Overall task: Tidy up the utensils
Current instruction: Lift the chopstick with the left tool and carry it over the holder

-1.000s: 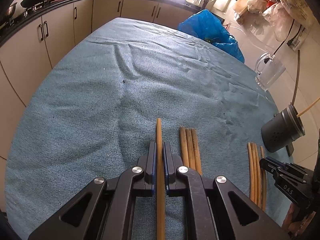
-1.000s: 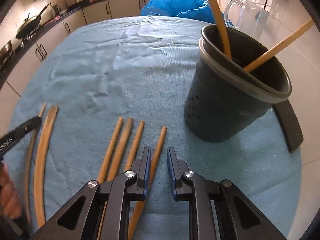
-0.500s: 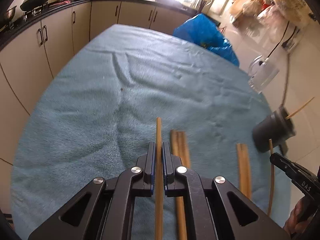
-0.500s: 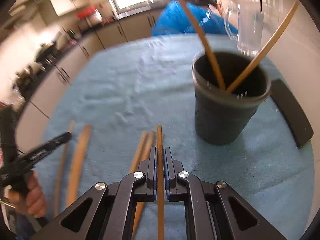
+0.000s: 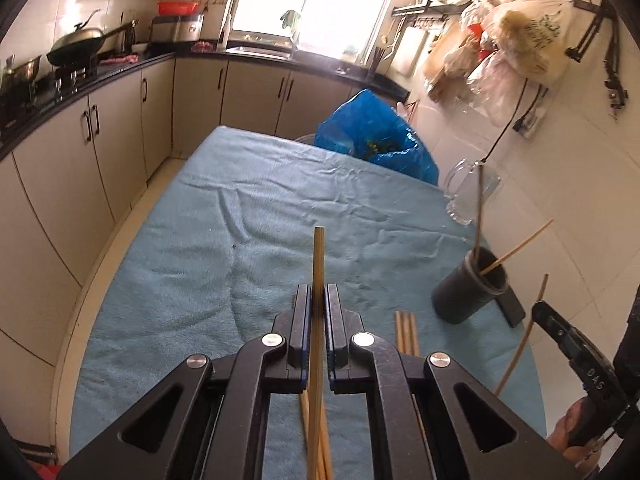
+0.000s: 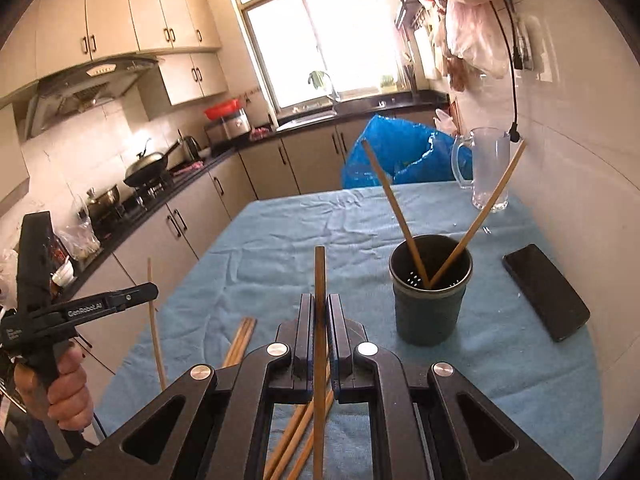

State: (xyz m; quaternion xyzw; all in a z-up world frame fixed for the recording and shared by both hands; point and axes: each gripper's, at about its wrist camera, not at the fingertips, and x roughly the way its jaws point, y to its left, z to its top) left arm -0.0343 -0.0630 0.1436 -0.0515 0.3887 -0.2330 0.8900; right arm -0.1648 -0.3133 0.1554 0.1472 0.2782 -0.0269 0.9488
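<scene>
- Both my jaws are pinched tight, each on one wooden chopstick: my left gripper [image 5: 318,300] clamps the left chopstick [image 5: 319,256], my right gripper [image 6: 320,308] clamps the right chopstick [image 6: 319,276].
- Each held stick runs straight through the pads toward 12 o'clock, its tip up off the blue cloth of the desk [image 5: 224,216].
- From my left camera, the dark holder cup [image 5: 468,292] stands at 3 o'clock of my jaws, with two sticks leaning in it; my right gripper shows at the 4 o'clock edge.
- From my right camera, the same cup [image 6: 430,304] sits just to the 2 o'clock side, two sticks crossing inside it.
- Loose chopsticks [image 6: 240,340] lie on the cloth under and to the 8 o'clock side of my right jaws.
- A black phone [image 6: 546,296] lies at 3 o'clock of the cup, a clear jug [image 6: 486,168] at 1 o'clock, a blue bag [image 6: 396,152] beyond the far edge.
</scene>
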